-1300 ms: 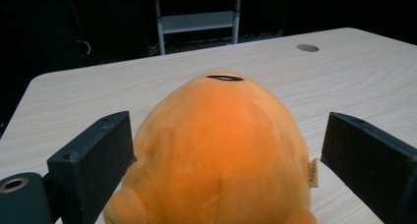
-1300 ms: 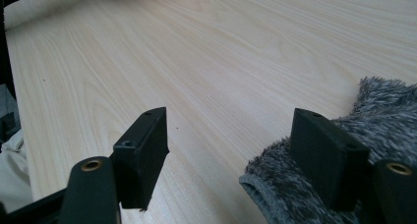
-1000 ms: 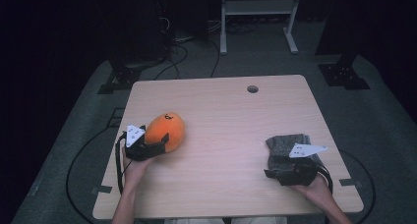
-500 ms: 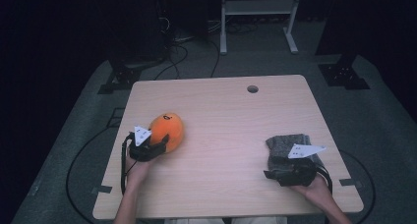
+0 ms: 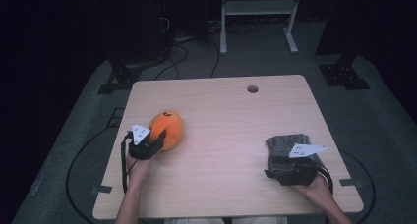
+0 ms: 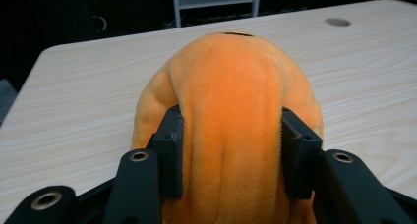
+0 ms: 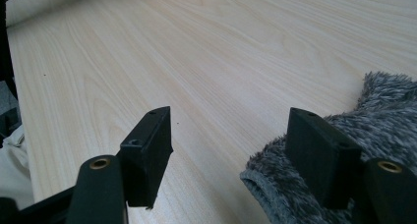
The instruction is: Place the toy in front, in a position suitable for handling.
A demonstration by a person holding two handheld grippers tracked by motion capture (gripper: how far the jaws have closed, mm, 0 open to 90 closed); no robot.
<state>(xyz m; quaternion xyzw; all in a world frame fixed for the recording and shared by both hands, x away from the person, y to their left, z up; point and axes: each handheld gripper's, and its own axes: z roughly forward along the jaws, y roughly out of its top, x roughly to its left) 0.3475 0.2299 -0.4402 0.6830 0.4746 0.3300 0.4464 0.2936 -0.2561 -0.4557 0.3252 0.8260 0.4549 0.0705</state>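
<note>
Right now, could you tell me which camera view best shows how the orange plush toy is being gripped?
The left gripper view: both pads press into the orange plush toy, denting its sides. The high view shows the toy on the table under the left gripper, grip hidden. The right gripper view looks elsewhere.
</note>
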